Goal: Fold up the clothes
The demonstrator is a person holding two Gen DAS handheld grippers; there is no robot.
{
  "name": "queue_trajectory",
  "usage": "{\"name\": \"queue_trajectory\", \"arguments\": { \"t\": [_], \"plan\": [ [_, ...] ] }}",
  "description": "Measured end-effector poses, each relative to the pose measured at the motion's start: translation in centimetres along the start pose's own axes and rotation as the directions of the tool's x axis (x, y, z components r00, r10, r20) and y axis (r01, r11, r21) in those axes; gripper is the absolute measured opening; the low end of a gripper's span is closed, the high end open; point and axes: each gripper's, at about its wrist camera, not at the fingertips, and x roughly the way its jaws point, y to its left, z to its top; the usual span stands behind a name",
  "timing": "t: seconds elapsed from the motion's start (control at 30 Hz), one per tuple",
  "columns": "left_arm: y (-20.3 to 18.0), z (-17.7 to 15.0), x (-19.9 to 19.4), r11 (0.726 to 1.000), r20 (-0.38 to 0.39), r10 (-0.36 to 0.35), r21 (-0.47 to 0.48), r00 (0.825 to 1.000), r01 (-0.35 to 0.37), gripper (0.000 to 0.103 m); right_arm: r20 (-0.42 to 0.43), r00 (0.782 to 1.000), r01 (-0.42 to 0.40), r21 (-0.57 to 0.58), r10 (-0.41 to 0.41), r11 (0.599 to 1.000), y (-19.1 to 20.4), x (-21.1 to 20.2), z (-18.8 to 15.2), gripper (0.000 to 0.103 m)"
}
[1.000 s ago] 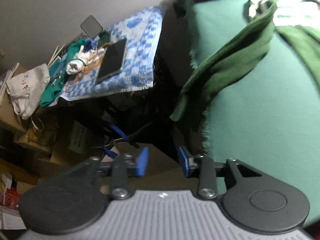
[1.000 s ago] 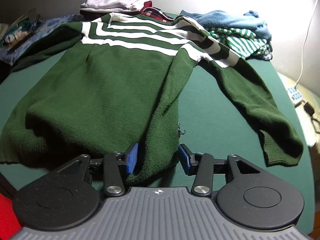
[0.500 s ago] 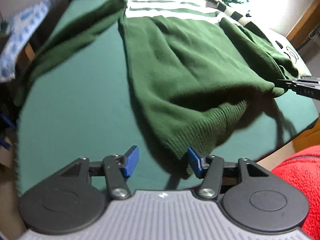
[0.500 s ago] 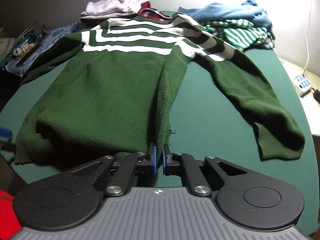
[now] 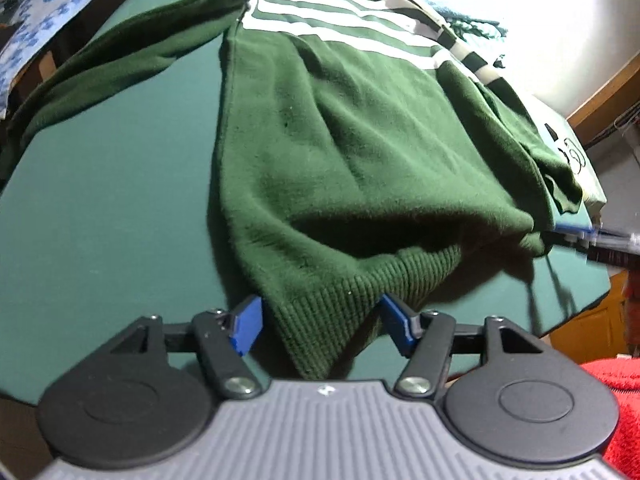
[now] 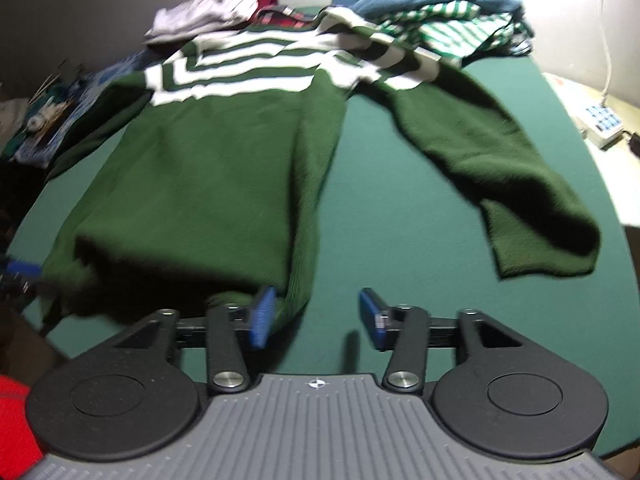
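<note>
A dark green sweater (image 5: 360,152) with white chest stripes lies spread on the green table (image 5: 100,220), sleeves out to both sides. My left gripper (image 5: 322,326) is open, and the ribbed left hem corner lies between its blue pads. In the right wrist view the sweater (image 6: 224,168) reaches down to my right gripper (image 6: 317,316), which is open. The right hem corner rests against its left pad (image 6: 262,316), and bare table (image 6: 400,220) fills the rest of the gap. The right gripper also shows as a blur (image 5: 592,236) at the hem's far corner.
At the table's far end are a pile of blue and green-striped clothes (image 6: 460,12) and a white folded stack (image 6: 212,12). A blue-and-white patterned cloth (image 5: 48,12) lies beyond the left edge, a power strip (image 6: 600,120) to the right. A person's red garment (image 5: 616,392) is near.
The left gripper swung from the room onto the table and closed in on the hem corner. The right gripper shut on the right hem corner, then opened and let it go.
</note>
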Motion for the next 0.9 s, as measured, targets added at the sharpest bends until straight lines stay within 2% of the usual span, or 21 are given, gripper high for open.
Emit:
{"name": "queue_trajectory", "arguments": {
  "t": [0.1, 0.13, 0.17, 0.23, 0.27, 0.3, 0.33, 0.53, 0.7, 0.8, 0.83, 0.9],
  "plan": [
    [-0.1, 0.2, 0.1, 1.0, 0.007, -0.001, -0.011, 1.0, 0.001, 0.048, -0.03, 0.997, -0.066, 0.049, 0.067, 0.997, 0.4, 0.6, -0.5, 0.052],
    [-0.1, 0.3, 0.2, 1.0, 0.011, 0.002, -0.012, 1.0, -0.002, 0.04, -0.032, 0.997, -0.076, 0.042, 0.077, 0.996, 0.8, 0.9, -0.5, 0.049],
    [-0.2, 0.3, 0.2, 1.0, 0.015, 0.007, -0.012, 1.0, -0.007, 0.025, -0.033, 0.996, -0.086, 0.035, 0.087, 0.996, 1.1, 1.1, -0.6, 0.045],
    [-0.7, 0.5, 0.4, 1.0, 0.026, 0.031, 0.006, 0.999, -0.031, 0.018, -0.039, 0.994, -0.098, 0.017, 0.099, 0.995, 1.7, 1.4, -0.7, 0.023],
    [-1.0, 0.7, 0.2, 0.999, 0.04, 0.044, 0.024, 0.998, -0.045, 0.012, -0.035, 0.994, -0.099, 0.019, 0.099, 0.995, 1.7, 1.4, -0.6, 0.021],
    [-1.4, 0.8, 0.0, 0.997, 0.057, 0.058, 0.044, 0.997, -0.06, 0.012, -0.031, 0.995, -0.099, 0.022, 0.1, 0.995, 1.6, 1.4, -0.6, 0.013],
    [-1.7, 0.9, -0.4, 0.996, 0.069, 0.065, 0.06, 0.995, -0.07, 0.011, -0.024, 0.995, -0.099, 0.025, 0.1, 0.995, 1.5, 1.2, -0.5, 0.01],
    [-1.5, 1.9, -3.8, 0.991, 0.165, 0.092, 0.078, 0.982, -0.106, 0.011, 0.004, 0.993, -0.121, 0.015, 0.121, 0.993, 0.3, -0.9, -0.2, 0.007],
    [-1.5, 2.4, -6.6, 0.99, 0.217, 0.084, 0.097, 0.973, -0.107, 0.011, -0.036, 0.993, -0.114, 0.007, 0.114, 0.993, -0.4, -1.5, -0.3, 0.005],
    [-1.2, 2.1, -6.4, 0.989, 0.192, 0.085, 0.1, 0.978, -0.106, 0.013, -0.061, 0.992, -0.11, 0.002, 0.11, 0.994, -0.8, -1.8, -0.5, 0.005],
    [-0.9, 1.9, -6.0, 0.989, 0.169, 0.092, 0.094, 0.981, -0.109, 0.013, -0.069, 0.992, -0.109, 0.001, 0.109, 0.994, -0.9, -2.0, -0.5, 0.001],
    [-0.2, 1.3, -4.4, 0.992, 0.1, 0.094, 0.077, 0.991, -0.102, 0.013, -0.085, 0.991, -0.106, -0.003, 0.106, 0.994, -1.2, -2.2, -0.6, 0.0]
  ]
}}
